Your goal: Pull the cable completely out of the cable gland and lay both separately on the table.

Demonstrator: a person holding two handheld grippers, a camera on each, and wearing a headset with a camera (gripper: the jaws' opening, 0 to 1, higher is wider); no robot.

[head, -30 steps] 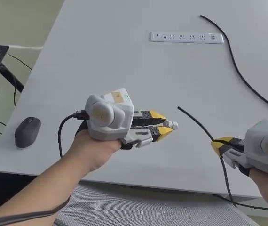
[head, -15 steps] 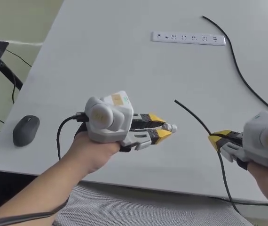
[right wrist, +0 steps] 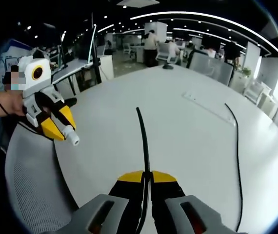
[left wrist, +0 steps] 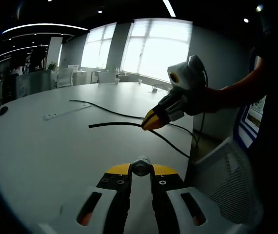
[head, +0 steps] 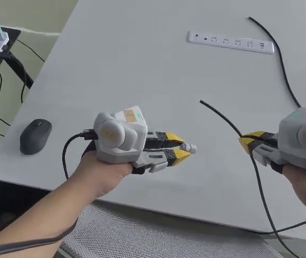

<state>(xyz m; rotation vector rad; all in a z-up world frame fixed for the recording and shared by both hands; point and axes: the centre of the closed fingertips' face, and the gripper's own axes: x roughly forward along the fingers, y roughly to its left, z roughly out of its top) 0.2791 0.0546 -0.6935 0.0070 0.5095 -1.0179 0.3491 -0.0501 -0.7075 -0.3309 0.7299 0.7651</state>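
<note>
Clamping the cable gland point(head: 190, 148) between its yellow tips, the left gripper point(head: 179, 148) is held low over the near edge of the white table point(head: 131, 64), jaws closed on the small pale fitting, whose rounded end pokes out past the tips. From the left gripper view the gland point(left wrist: 141, 165) is seen pinched dead centre between the two jaws, nothing threaded through it. Over on the other side, the right gripper point(head: 248, 142) is held well apart from the left one, and its jaws are pressed together on the black cable point(head: 220, 117). The cable's free end is seen out in front of the tips, reaching across the tabletop, quite clear of the gland; behind the jaws the rest of it is trailed down past the table's near edge. In the right gripper view the cable point(right wrist: 143, 131) is caught right in the seam between the jaws and runs straight ahead, with the left gripper point(right wrist: 63, 122) and its gland point(right wrist: 71, 137) off to the left. Whether the free end is resting on the table or raised just above it cannot be told. Farther back a white power strip point(head: 231, 42) is laid flat, a second black cable point(head: 279, 54) is curved beside it, and a dark mouse point(head: 35, 136) is parked at the left edge.
</note>
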